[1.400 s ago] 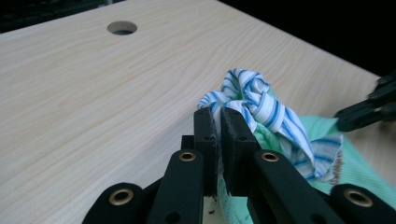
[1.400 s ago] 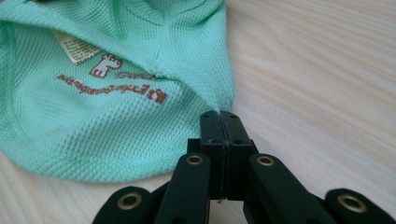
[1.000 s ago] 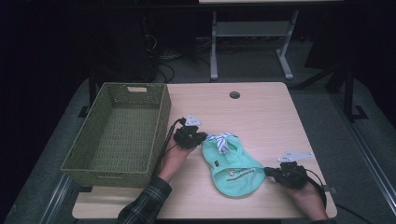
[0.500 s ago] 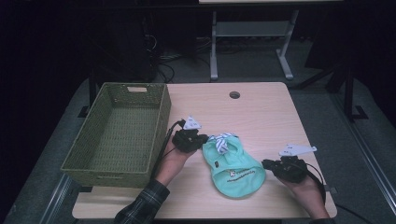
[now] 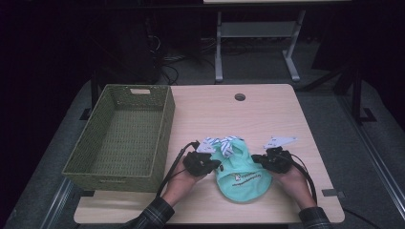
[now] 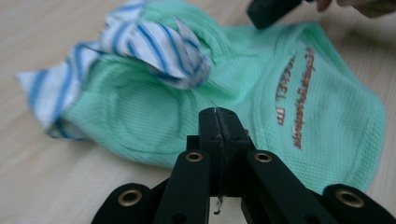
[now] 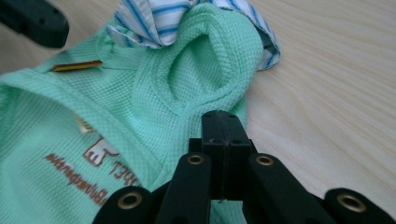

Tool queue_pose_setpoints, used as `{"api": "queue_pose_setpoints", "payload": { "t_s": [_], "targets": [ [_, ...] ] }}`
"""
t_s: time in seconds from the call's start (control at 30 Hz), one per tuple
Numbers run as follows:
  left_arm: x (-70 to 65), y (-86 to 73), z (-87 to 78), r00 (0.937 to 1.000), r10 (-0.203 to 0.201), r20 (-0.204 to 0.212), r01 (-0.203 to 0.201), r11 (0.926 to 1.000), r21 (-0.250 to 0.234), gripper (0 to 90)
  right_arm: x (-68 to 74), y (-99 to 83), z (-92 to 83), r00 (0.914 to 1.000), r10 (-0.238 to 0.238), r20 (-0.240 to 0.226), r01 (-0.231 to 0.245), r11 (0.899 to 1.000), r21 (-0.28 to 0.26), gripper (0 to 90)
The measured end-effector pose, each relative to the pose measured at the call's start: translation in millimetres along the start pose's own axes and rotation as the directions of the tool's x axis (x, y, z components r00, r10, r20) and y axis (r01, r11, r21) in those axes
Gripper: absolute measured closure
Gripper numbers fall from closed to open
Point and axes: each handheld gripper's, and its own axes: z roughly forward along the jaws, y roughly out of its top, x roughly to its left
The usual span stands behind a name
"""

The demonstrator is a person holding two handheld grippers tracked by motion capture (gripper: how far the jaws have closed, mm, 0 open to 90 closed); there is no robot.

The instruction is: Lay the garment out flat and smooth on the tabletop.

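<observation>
The worktop (image 5: pixel 267 109) fills the middle of the high view, with the green woven basket (image 5: pixel 124 133) standing empty at centre left. The mint green garment (image 5: pixel 241 174), a small knit shirt with a blue-striped white collar (image 5: pixel 224 143), lies flat at lower centre, between our two hands. The left tool (image 5: pixel 217 164) sits on the garment's left edge and the right tool (image 5: pixel 258 158) on its right edge. In each gripper view the jaws stand fully together over the knit; whether a pinch of cloth lies between them we cannot tell. We judge the step in hand to be gripping both side seams for a fold or a lift. To do it well, take each seam at matching height, keep the hands level, and confirm that cloth is caught before raising. Orange-brown lettering (image 6: pixel 299 88) runs across the garment's front; it is too blurred to read.
</observation>
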Motion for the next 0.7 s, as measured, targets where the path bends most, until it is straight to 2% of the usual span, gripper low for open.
{"api": "queue_pose_setpoints", "payload": {
  "t_s": [0.13,0.2,0.33,0.37,0.4,0.47,0.7],
  "targets": [
    [-6.5,-5.0,17.0,0.9995,0.032,-0.001,-0.032,0.9978,0.058,89.2,-2.9,-1.3,9.7,0.9999,0.001,0.013,-0.001,0.999,0.036,89.6],
    [-7.8,-5.9,19.1,0.9989,0.047,-0.007,-0.046,0.9969,0.064,89.2,-4.5,-3.7,13.6,0.9997,-0.005,0.023,0.003,0.998,0.065,89.7],
    [-7.1,-5.5,18.6,0.9982,0.056,-0.022,-0.054,0.9953,0.080,89.4,-7.1,-5.8,11.9,0.9994,0.005,0.034,-0.008,0.998,0.066,89.8],
    [-7.0,-5.5,19.0,0.9971,0.064,-0.041,-0.060,0.9933,0.099,89.5,-7.2,-6.2,11.0,0.9993,0.010,0.035,-0.012,0.998,0.069,89.8],
    [-5.0,-6.4,18.5,0.9952,0.080,-0.055,-0.075,0.9920,0.102,89.5,-7.3,-6.8,10.3,0.9993,0.006,0.038,-0.009,0.998,0.070,89.8],
    [-1.8,-6.8,18.1,0.9968,0.064,-0.048,-0.059,0.9935,0.098,89.5,-5.9,-8.9,6.4,0.9990,0.003,0.044,-0.007,0.996,0.086,89.8],
    [0.6,-6.9,17.2,0.9945,0.077,-0.070,-0.070,0.9922,0.103,89.5,3.0,-19.5,-5.8,0.9994,-0.013,0.032,0.009,0.994,0.105,89.8]
  ]
}}
